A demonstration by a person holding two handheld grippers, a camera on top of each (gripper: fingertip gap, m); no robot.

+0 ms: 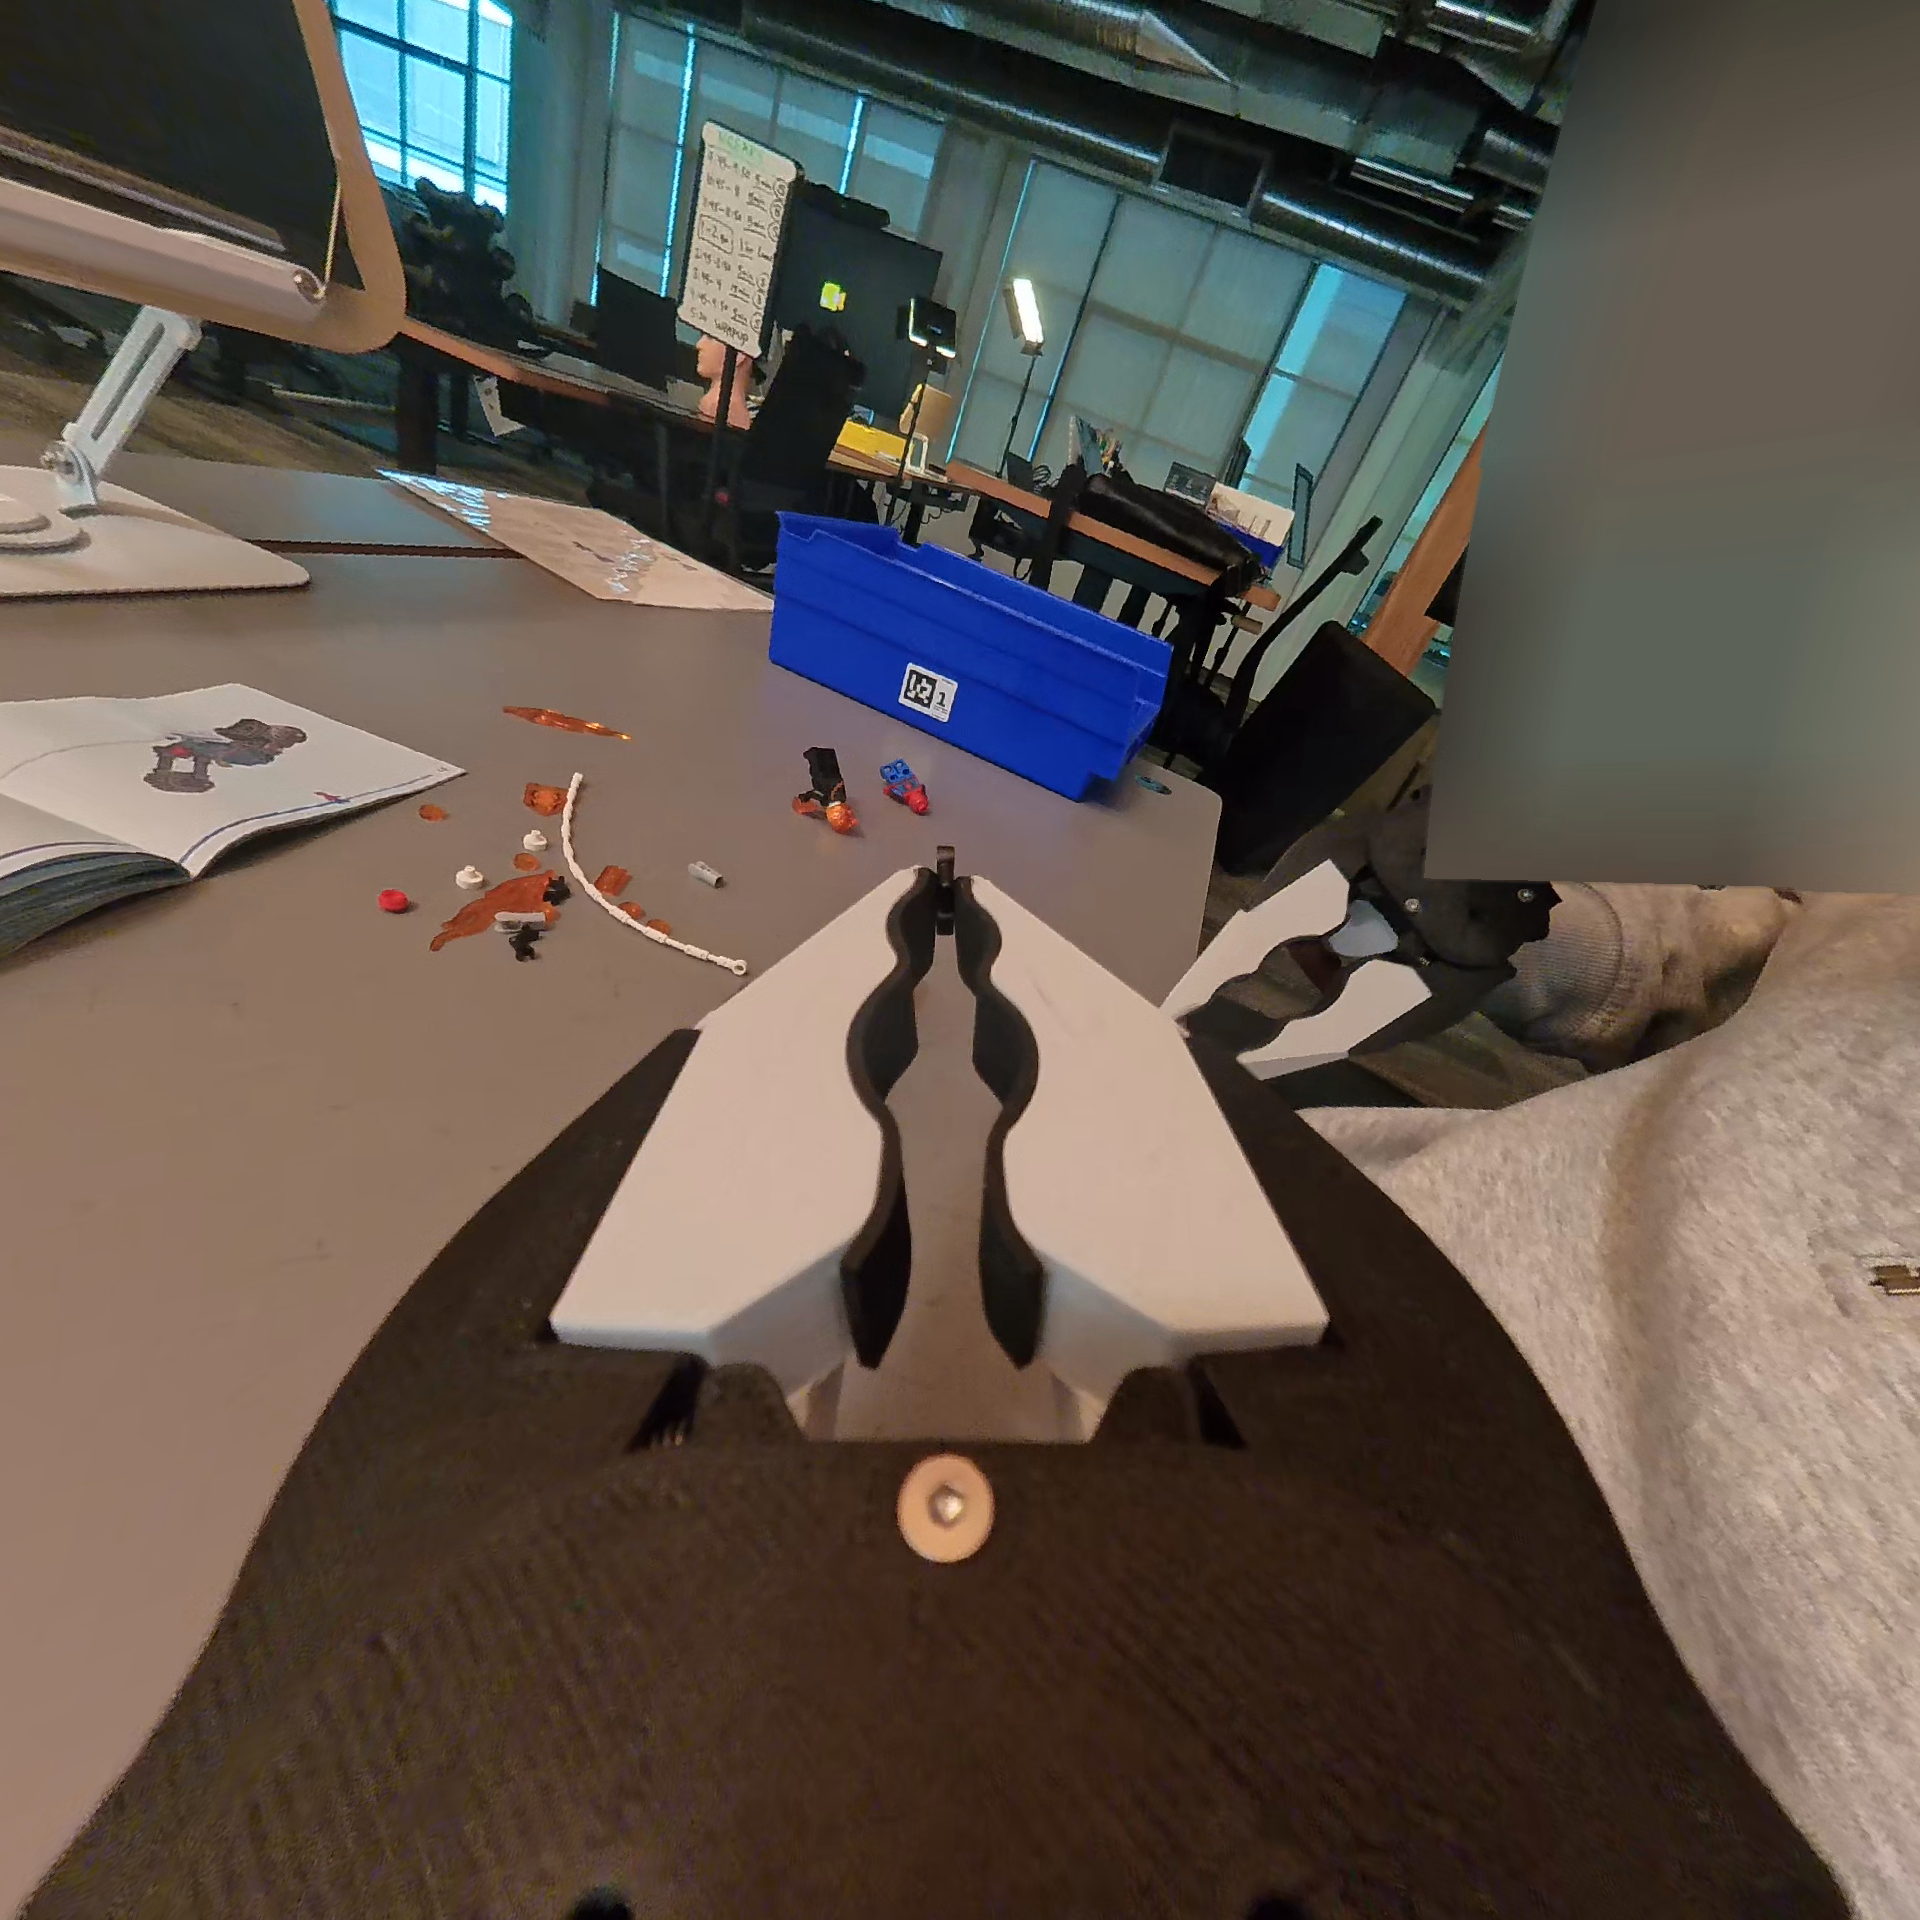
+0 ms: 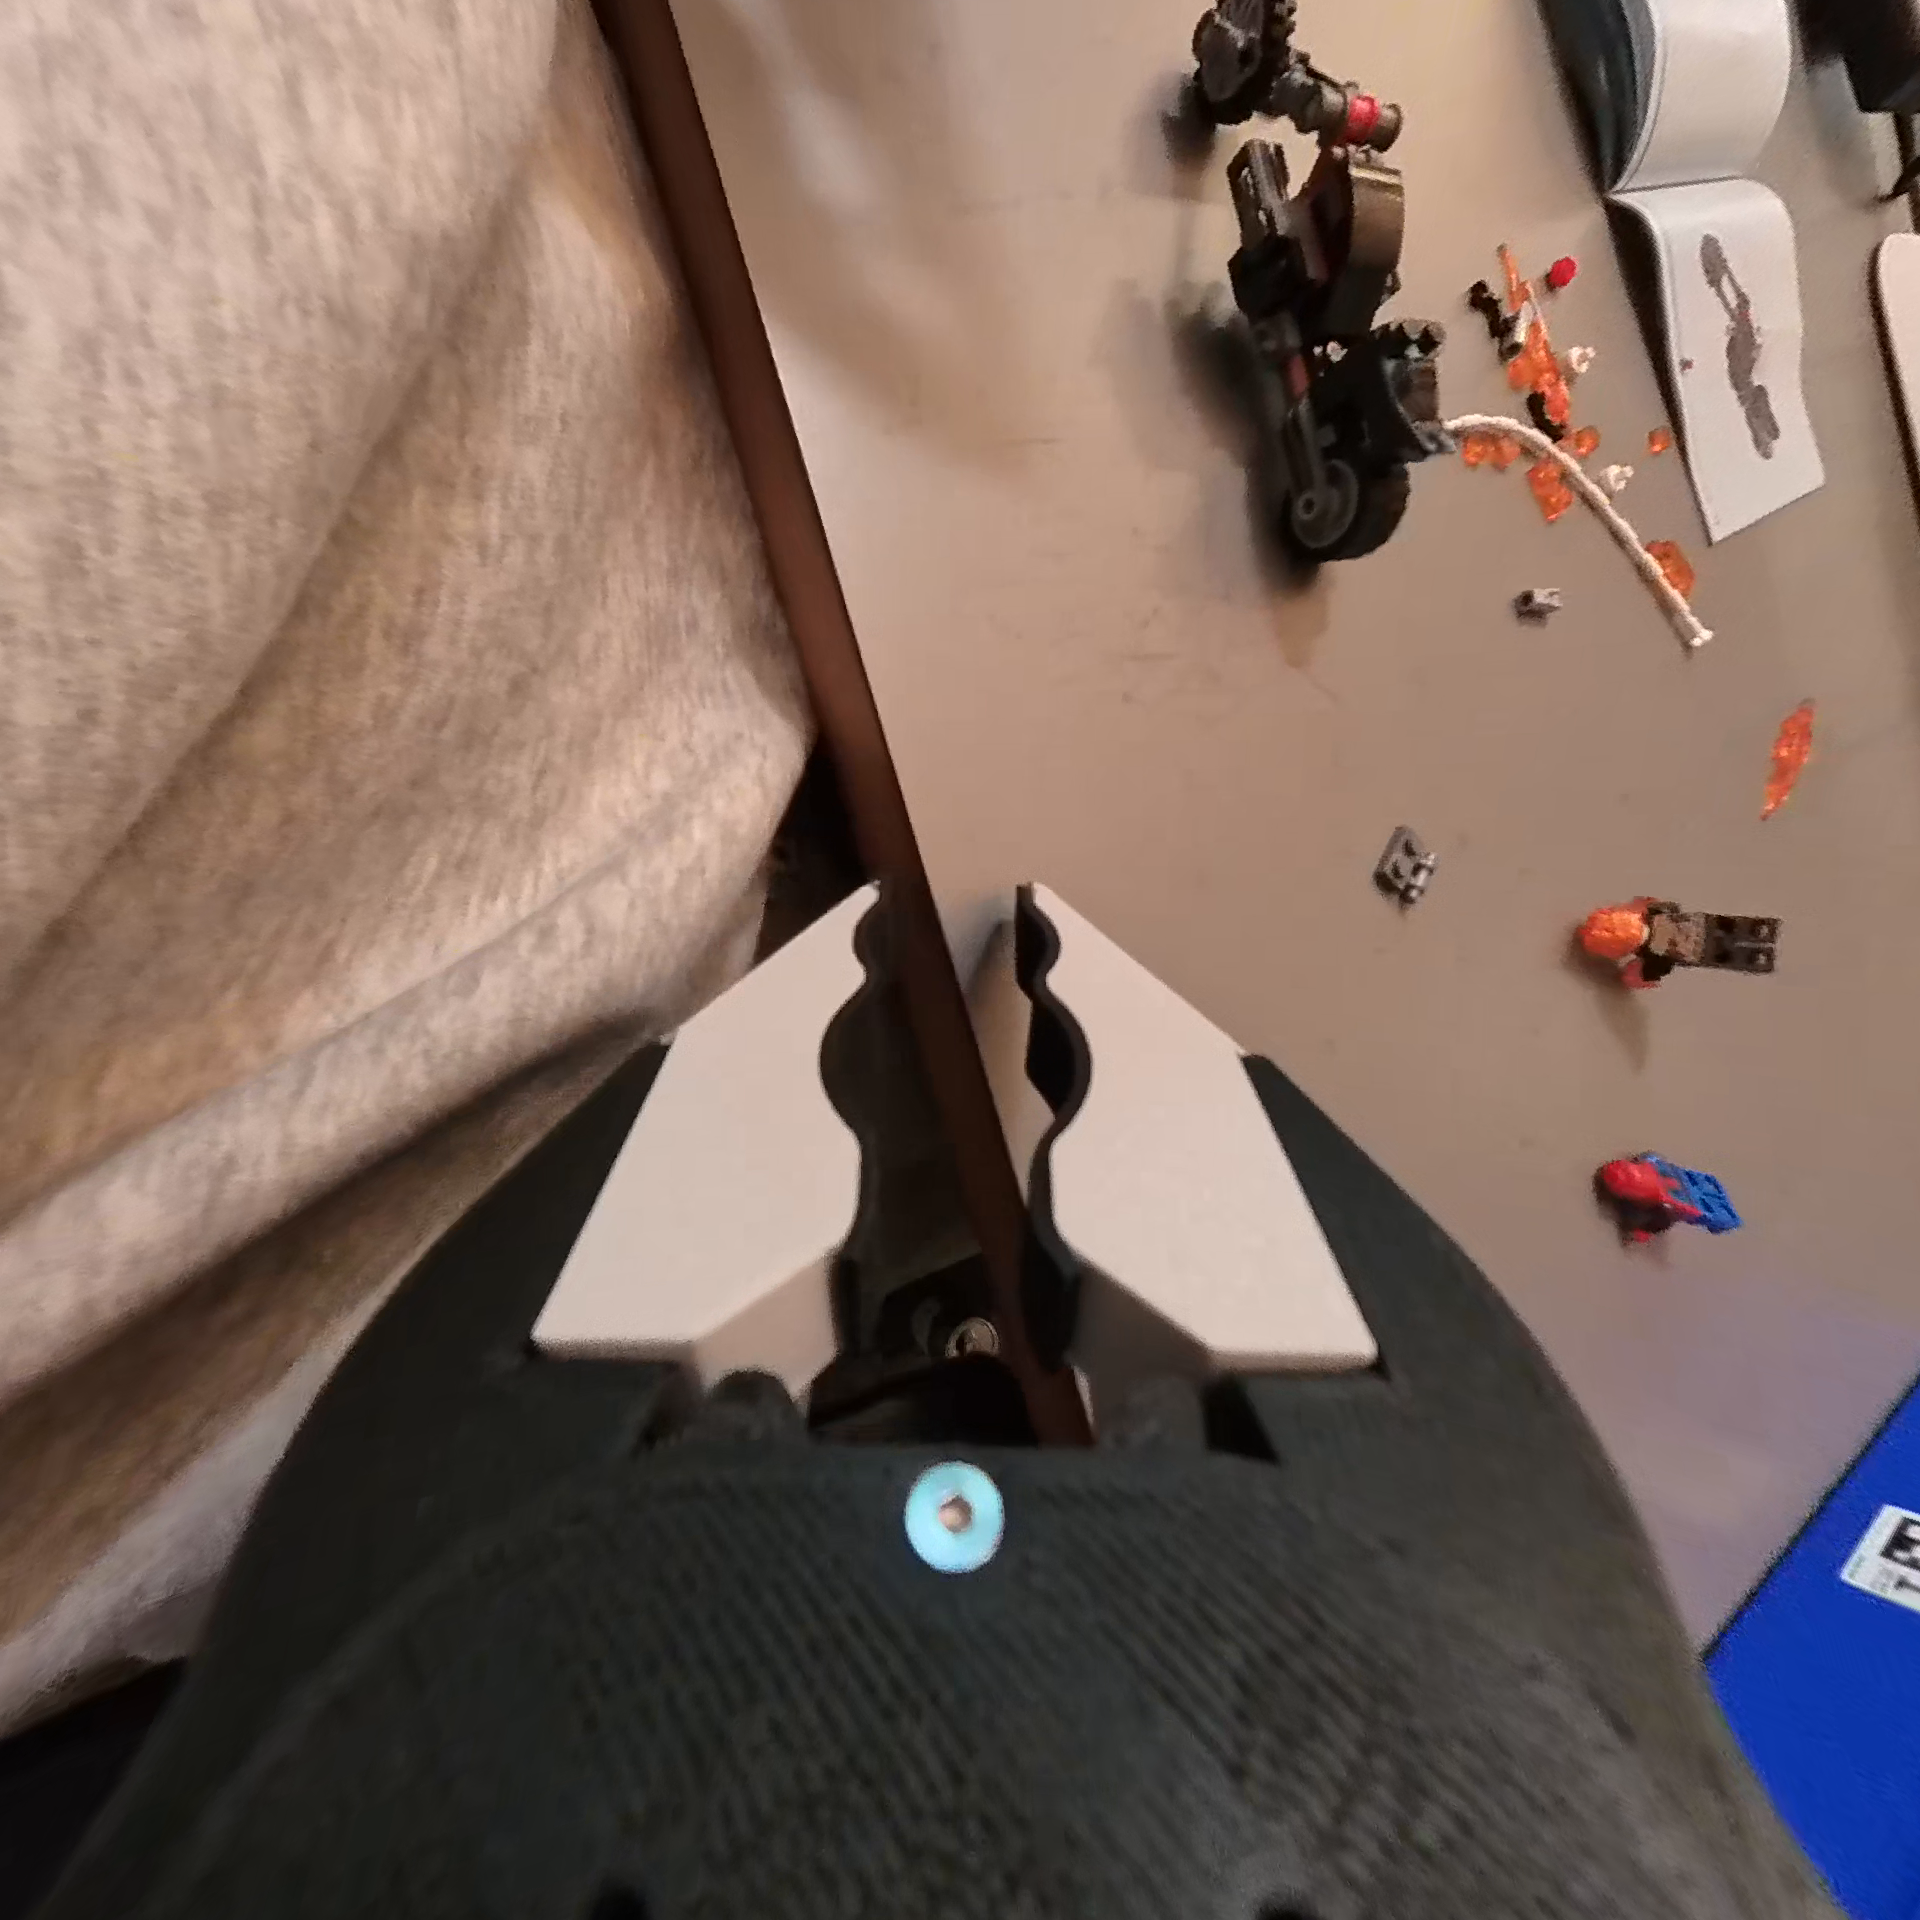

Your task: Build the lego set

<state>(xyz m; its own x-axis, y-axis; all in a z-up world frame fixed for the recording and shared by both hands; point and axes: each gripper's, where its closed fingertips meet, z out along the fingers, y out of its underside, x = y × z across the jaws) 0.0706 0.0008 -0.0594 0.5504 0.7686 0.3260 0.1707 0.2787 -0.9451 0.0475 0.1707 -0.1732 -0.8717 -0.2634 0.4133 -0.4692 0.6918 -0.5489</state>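
My left gripper point(image 1: 943, 896) is shut on a small black lego piece point(image 1: 943, 864) and holds it above the grey table point(image 1: 312, 1143). Loose orange flame pieces point(image 1: 488, 906), a white chain point(image 1: 613, 894) and two minifigures point(image 1: 826, 795) point(image 1: 902, 787) lie ahead of it. My right gripper point(image 2: 951, 902) is open and empty, straddling the table's brown front edge point(image 2: 790, 499); it also shows in the left wrist view point(image 1: 1210, 1034). The dark motorcycle build point(image 2: 1325, 353) lies on the table, far ahead and to the right of it.
A blue bin point(image 1: 966, 644) stands at the table's far right. An open instruction booklet point(image 1: 156, 779) lies at the left, a monitor stand point(image 1: 125, 540) behind it. A small grey piece point(image 2: 1406, 862) lies alone. A person's grey sweater point(image 2: 312, 520) fills the near side. The tips of one gripper are about 20 cm away from the tips of the other.
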